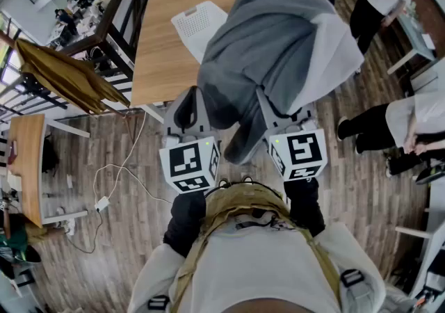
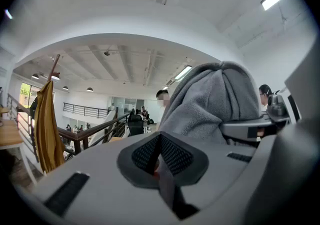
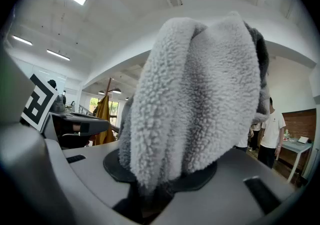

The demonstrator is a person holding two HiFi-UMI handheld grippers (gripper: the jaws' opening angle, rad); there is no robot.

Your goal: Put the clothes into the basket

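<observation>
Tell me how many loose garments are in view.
2: a grey fleece clamped in the right tool, and a mustard garment hanging by the railing at left. Others may be hidden.

Wooden table (image 1: 161, 54) on plank floor (image 1: 73, 160)

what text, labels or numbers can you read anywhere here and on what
None: no view shows readable words, brands or numbers.
The left marker cube and right marker cube carry only black-and-white square patterns, not letters.
The grey fleece garment shows no label.
</observation>
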